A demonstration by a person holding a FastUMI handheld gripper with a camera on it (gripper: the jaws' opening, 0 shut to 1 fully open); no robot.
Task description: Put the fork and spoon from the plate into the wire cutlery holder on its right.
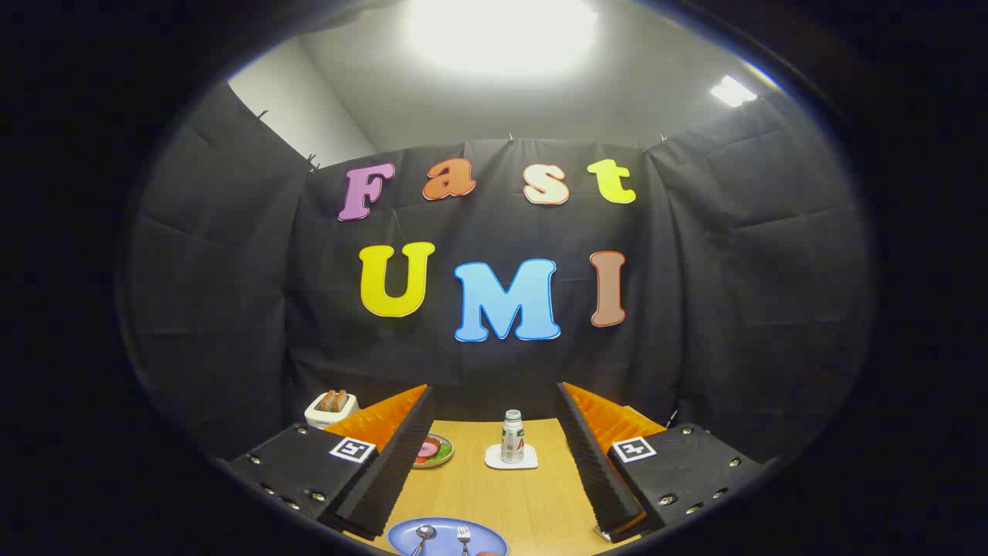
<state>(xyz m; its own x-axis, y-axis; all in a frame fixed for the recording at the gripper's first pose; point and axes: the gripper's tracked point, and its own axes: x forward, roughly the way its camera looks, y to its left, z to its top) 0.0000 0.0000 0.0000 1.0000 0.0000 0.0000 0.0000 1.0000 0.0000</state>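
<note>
Fingers [390,463] spread wide, holding nothing | wooden table [532,494] in a black-cloth booth | blue plate [444,538] between the fingers, spoon [423,535] and fork [463,535] lying on it | beyond: bottle [512,436] on white coaster [511,459], food plate [434,450], toaster [332,406] behind
</note>
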